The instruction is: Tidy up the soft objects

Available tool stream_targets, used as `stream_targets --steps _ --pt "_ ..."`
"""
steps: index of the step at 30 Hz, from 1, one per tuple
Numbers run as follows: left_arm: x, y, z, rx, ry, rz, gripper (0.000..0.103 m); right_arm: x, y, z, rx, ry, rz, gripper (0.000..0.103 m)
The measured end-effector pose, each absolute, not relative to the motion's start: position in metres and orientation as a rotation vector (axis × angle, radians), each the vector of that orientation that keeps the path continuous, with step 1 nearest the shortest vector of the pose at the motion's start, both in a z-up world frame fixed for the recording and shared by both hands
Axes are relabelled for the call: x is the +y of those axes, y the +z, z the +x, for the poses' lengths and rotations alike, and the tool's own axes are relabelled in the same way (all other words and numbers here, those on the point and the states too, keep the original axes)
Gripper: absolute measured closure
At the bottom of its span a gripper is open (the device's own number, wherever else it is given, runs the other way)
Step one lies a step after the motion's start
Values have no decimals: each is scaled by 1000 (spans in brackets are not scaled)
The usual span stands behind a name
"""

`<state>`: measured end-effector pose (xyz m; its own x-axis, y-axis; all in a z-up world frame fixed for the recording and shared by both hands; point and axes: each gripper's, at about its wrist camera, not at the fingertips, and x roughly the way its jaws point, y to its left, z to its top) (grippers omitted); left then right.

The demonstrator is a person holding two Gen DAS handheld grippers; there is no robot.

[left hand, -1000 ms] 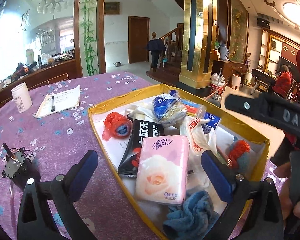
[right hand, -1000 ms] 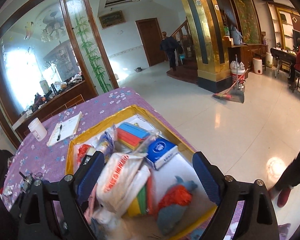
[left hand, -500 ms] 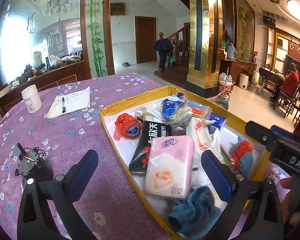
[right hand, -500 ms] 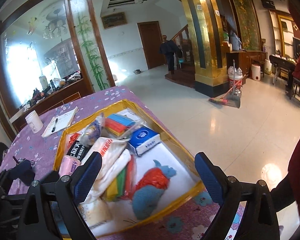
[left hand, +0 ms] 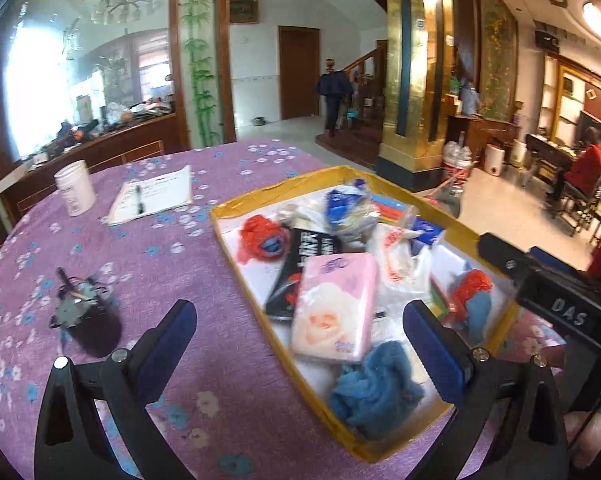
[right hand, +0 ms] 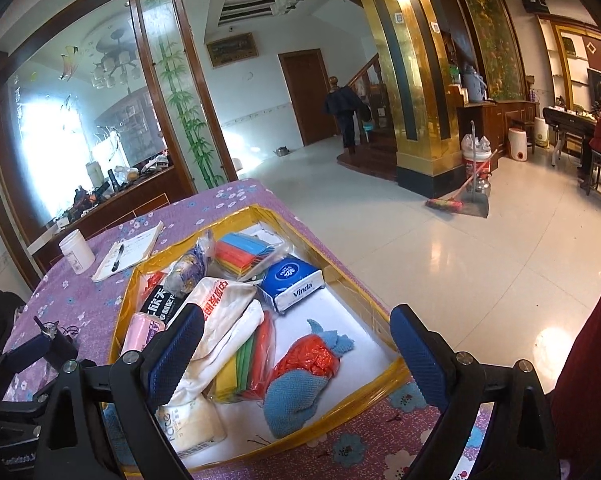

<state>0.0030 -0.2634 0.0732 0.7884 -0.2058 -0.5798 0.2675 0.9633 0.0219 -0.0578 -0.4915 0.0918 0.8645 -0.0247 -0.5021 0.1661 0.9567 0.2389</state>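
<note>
My left tongs (left hand: pixel 300 344) hang with fingers spread wide and empty above the near edge of the yellow tray (left hand: pixel 260 264); my right tongs (right hand: pixel 296 348) gape the same way over its near corner. The soft things all lie heaped inside: pink tissue pack (left hand: pixel 334 312), blue cloth (left hand: pixel 374 388), white bag (right hand: pixel 224 304), Vinda pack (right hand: pixel 292 284). Pinching one could drag a neighbour along, I reckon, since they overlap. What lies under the white bag is hidden.
</note>
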Motion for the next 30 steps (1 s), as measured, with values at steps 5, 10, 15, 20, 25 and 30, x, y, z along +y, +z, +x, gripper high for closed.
stream_targets --steps 5,10,15,20,25,30 --pt "-255 76 0 602 -187 128 1 -486 96 -61 496 -113 247 6" --pt "-254 81 -12 558 -155 184 0 -485 97 -64 484 -133 235 6" --pt "-257 86 -18 513 -136 235 0 -479 99 -64 480 -148 199 5" --pt "-260 82 -16 516 -134 251 0 -476 100 -65 477 -169 177 5" --pt "-265 75 -17 530 -113 283 0 -472 101 -65 471 -176 166 1" --pt "-263 76 -17 525 -98 277 0 -468 102 -66 465 -173 156 1"
